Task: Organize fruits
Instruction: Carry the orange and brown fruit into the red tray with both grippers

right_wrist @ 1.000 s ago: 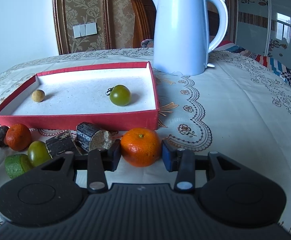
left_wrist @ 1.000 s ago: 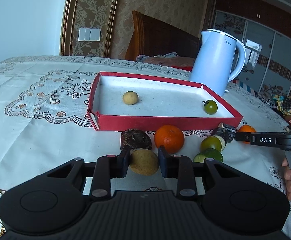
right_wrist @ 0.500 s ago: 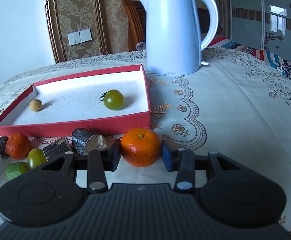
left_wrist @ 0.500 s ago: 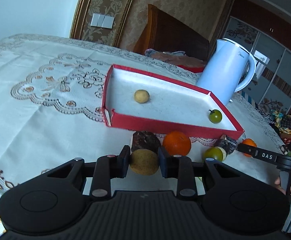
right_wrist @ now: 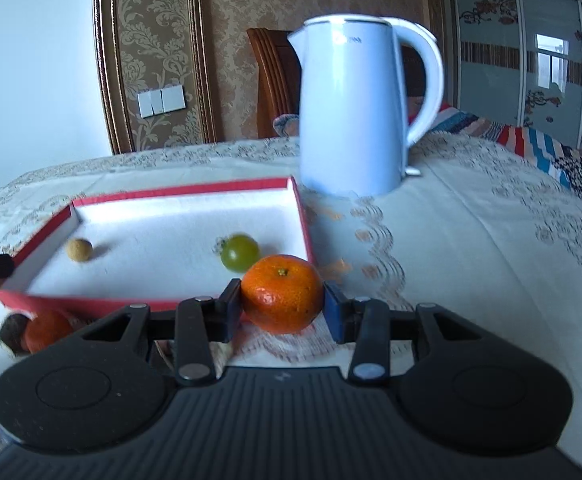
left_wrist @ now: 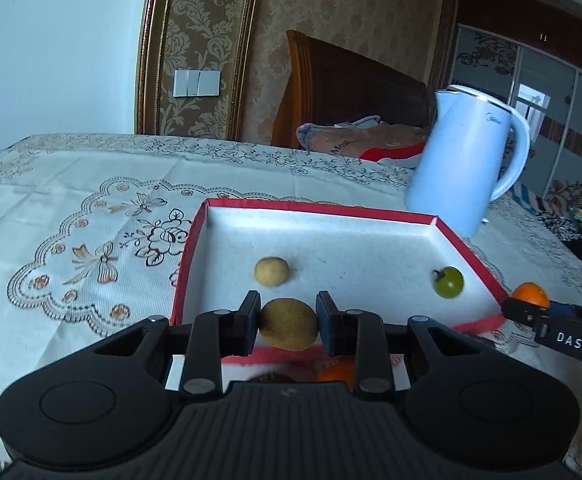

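Fruits head for the red-rimmed white cardboard tray (left_wrist: 189, 254): the left gripper (left_wrist: 288, 322) has its fingers clamped on a tan oval fruit (left_wrist: 289, 324), the right gripper (right_wrist: 283, 304) on an orange mandarin (right_wrist: 282, 292). Beyond the fingers, a small tan round fruit (left_wrist: 271, 271) and a green tomato (left_wrist: 448, 282) already lie inside; another mandarin (right_wrist: 47, 330) and a dark fruit (right_wrist: 11, 330) wait on the desk (right_wrist: 471, 248).

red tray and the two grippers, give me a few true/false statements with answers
1. The left gripper holds a brown fruit. True.
2. The right gripper is empty. False: its fingers are shut on an orange.
3. The red tray holds a green tomato and a small tan fruit. True.
4. The kettle stands inside the tray. False: it stands on the tablecloth beyond it.
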`<state>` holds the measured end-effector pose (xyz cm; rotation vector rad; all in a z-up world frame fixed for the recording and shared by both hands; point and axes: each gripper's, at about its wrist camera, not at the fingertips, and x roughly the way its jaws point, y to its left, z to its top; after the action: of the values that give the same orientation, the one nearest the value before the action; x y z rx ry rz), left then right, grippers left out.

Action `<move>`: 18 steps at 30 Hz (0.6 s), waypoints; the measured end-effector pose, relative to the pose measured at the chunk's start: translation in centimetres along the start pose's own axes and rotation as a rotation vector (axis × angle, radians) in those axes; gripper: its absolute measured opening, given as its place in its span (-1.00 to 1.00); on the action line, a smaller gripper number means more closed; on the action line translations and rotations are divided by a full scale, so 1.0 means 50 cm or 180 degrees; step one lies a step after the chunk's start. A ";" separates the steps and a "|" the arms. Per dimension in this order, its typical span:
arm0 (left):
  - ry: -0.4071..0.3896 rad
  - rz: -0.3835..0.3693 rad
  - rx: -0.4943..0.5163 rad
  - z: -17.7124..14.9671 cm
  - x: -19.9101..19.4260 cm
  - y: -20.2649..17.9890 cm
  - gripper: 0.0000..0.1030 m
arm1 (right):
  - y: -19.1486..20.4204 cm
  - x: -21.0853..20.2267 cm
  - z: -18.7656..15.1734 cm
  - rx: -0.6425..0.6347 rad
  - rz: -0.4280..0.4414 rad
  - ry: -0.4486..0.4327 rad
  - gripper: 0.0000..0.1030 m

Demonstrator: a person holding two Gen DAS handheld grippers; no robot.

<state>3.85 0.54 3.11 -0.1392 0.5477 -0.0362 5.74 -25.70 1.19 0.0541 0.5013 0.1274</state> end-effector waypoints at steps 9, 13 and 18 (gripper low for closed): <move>0.0195 0.0168 0.0013 0.020 0.088 -0.004 -0.42 | 0.053 0.091 0.031 -0.0125 0.0044 0.0235 -0.23; 0.0288 0.0233 -0.0039 0.015 0.113 0.007 -0.43 | 0.064 0.116 0.032 -0.0187 -0.0004 0.0305 -0.23; 0.0353 0.0298 -0.0032 0.012 0.128 0.009 -0.43 | 0.074 0.127 0.039 -0.0228 -0.0008 0.0279 -0.23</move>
<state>9.63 0.62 0.26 -0.1218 0.6645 0.0502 11.77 -21.20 0.18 -0.0223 0.5839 0.1457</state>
